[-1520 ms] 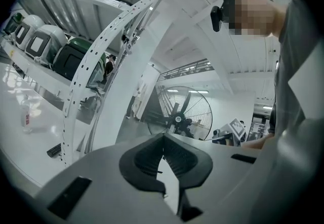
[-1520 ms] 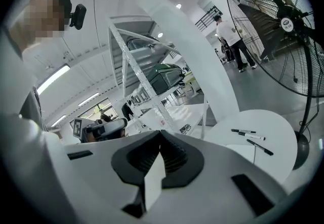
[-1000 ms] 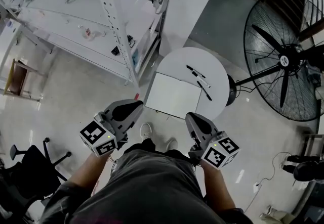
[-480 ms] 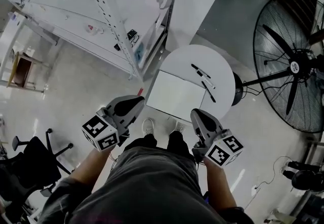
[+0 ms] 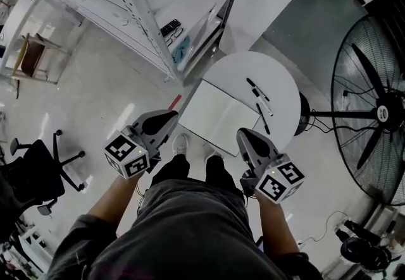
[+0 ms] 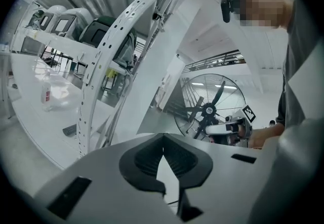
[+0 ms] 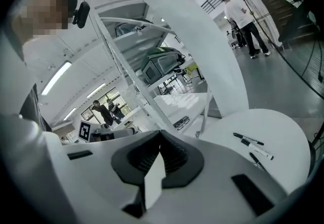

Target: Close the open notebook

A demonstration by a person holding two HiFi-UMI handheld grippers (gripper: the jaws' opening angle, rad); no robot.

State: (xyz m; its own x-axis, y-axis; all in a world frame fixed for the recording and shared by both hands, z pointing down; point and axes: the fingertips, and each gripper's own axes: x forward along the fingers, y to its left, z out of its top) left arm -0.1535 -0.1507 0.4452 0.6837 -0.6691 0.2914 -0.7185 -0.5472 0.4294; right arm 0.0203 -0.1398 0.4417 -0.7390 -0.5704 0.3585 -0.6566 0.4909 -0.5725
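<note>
Both claws sit lower than a second ago. Open notebook [image 5: 218, 117] flat on worktop [image 5: 278, 79], near side. Left claw [image 5: 172, 115] and right claw [image 5: 242, 136] closed, empty, flanking it, forearms forward. Pens [image 5: 256, 90] beyond; fan [image 5: 380, 108] right.
</note>
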